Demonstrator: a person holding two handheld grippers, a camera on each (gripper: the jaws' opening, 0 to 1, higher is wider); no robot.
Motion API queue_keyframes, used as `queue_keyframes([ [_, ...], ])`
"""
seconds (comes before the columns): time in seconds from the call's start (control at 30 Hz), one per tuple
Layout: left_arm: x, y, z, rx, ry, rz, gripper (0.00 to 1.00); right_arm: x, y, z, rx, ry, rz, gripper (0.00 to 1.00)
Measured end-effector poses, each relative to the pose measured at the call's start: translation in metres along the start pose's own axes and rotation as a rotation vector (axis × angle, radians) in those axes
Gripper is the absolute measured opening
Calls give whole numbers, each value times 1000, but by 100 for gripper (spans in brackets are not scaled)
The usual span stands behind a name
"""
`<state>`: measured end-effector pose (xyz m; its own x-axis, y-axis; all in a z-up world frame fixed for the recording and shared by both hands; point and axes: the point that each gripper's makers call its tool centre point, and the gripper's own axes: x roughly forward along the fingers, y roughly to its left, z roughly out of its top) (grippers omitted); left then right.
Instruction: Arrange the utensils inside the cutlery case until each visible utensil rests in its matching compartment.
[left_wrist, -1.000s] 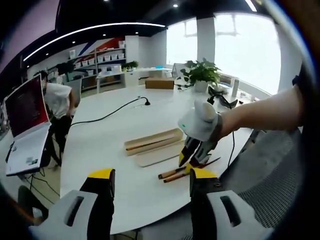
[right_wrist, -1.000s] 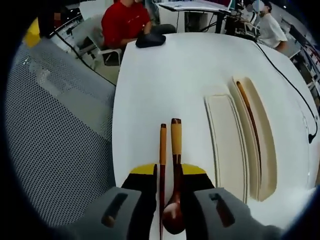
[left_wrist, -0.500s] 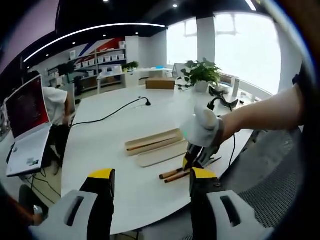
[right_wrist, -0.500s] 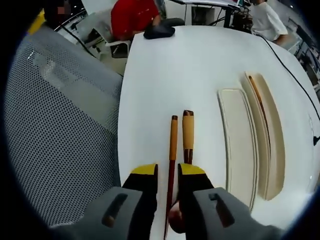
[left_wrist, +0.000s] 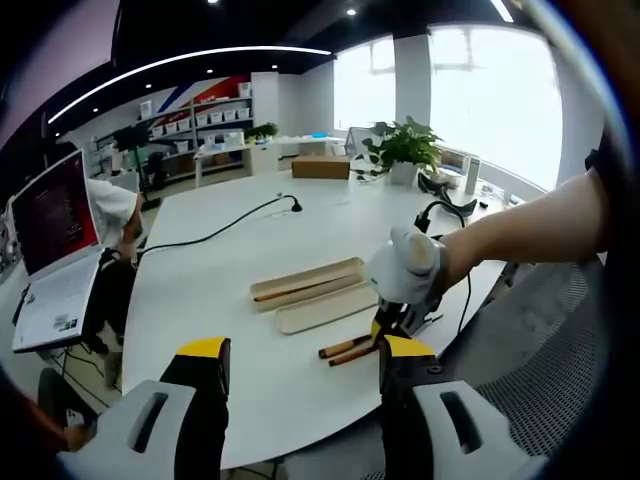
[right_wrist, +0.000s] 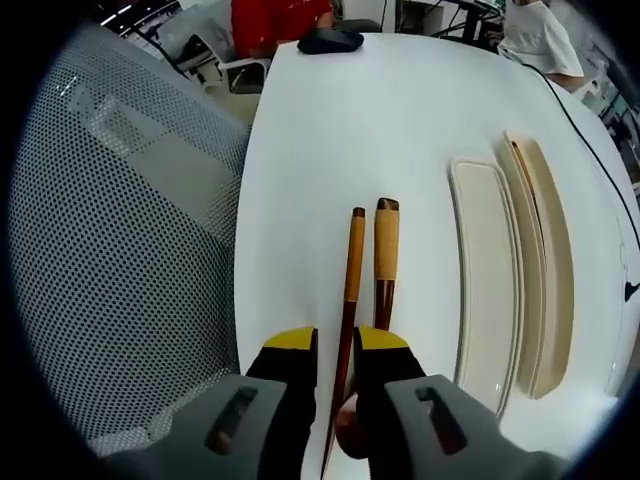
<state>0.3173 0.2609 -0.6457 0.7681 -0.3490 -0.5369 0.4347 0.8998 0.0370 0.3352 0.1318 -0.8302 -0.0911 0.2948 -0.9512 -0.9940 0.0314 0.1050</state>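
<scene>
Two wooden utensils are lying side by side on the white table (right_wrist: 330, 130): one chopstick (right_wrist: 349, 278) and one spoon (right_wrist: 384, 262), and one more chopstick (left_wrist: 293, 291) is resting inside the cutlery case (left_wrist: 306, 283). That single case is sitting open beside its one lid (right_wrist: 486, 270), so two long pale pieces are lying next to each other. Two grippers are showing, the left gripper (left_wrist: 295, 348) and the right gripper (right_wrist: 334, 340), along with one laptop (left_wrist: 52, 250), one potted plant (left_wrist: 402, 146), one cardboard box (left_wrist: 319, 167), one black mouse (right_wrist: 330, 40) and two seated people.
</scene>
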Motion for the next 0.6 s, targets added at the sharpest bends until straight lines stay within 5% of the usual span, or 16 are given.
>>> queue_keyframes([
  [0.37, 0, -1, 0, 1, 2, -3, 61, 2, -3, 0, -83, 49, -45, 6],
  [0.6, 0, 0, 0, 1, -1, 2, 61, 0, -4, -4, -29, 42, -31, 7],
])
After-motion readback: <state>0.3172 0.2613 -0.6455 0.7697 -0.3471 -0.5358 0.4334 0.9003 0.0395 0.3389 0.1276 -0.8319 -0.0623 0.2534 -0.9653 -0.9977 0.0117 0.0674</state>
